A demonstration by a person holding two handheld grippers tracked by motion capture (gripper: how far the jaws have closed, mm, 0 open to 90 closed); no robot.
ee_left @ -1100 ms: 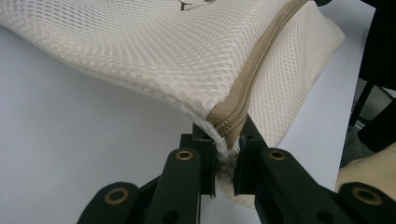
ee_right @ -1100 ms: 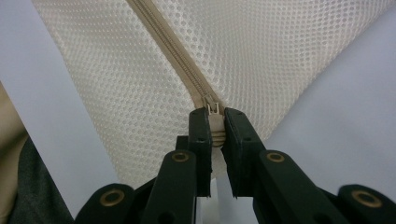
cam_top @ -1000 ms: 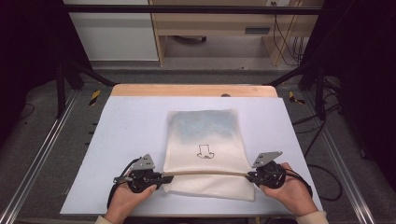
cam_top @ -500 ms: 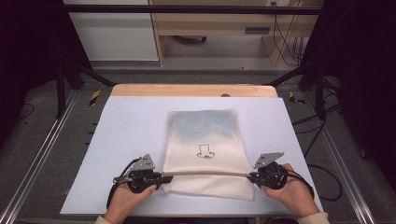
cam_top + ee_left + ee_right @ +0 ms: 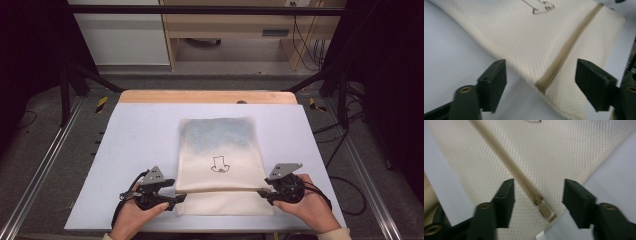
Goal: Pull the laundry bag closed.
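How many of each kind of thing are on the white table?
Cream zipper bags: 1
Black tongs: 2, the left tongs and the right tongs, both open at the two ends of the zipper
Hands holding them: 2, left hand and right hand
White table boards: 1
Total: 6

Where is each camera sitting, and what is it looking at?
High view: sits above the person's side, looks forward and down on the table; shows both hands, the left gripper and the right gripper at the cream bag.
Left gripper view: rides the left gripper, looks along its open jaws at the bag's zipper.
Right gripper view: rides the right gripper, looks along its open jaws at the zipper pull.
All three share the bag and zipper.
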